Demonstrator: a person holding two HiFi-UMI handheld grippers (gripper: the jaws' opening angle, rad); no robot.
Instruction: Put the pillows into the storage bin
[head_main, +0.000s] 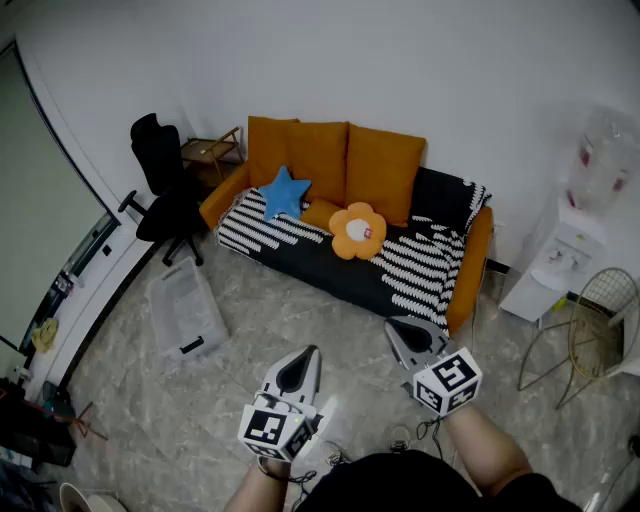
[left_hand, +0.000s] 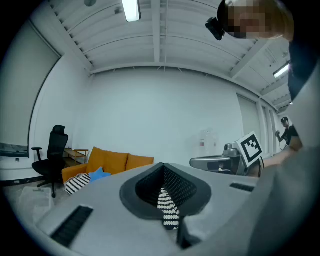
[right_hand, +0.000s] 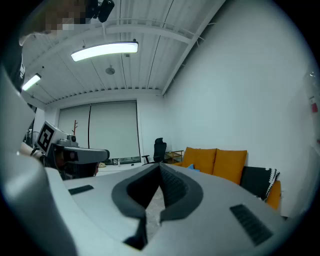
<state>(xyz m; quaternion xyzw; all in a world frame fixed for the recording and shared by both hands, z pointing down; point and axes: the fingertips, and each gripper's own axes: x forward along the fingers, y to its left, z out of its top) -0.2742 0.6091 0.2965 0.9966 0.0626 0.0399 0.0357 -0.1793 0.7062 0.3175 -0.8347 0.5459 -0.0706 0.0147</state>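
A blue star pillow (head_main: 285, 192) and an orange flower pillow (head_main: 357, 231) lie on the sofa (head_main: 300, 245), which is covered by a black and white striped throw. The clear storage bin (head_main: 186, 311) stands on the floor in front of the sofa's left end. My left gripper (head_main: 311, 351) and right gripper (head_main: 391, 324) are held low near me, short of the sofa, both shut and empty. The left gripper view shows its shut jaws, the sofa (left_hand: 107, 163) and the star pillow (left_hand: 97, 175) far off. In the right gripper view the sofa (right_hand: 216, 162) is at the right.
A black office chair (head_main: 163, 190) stands left of the sofa, with a small wooden side table (head_main: 214, 150) behind it. A water dispenser (head_main: 585, 215) and a wire chair (head_main: 600, 320) stand at the right. Marbled floor lies between me and the sofa.
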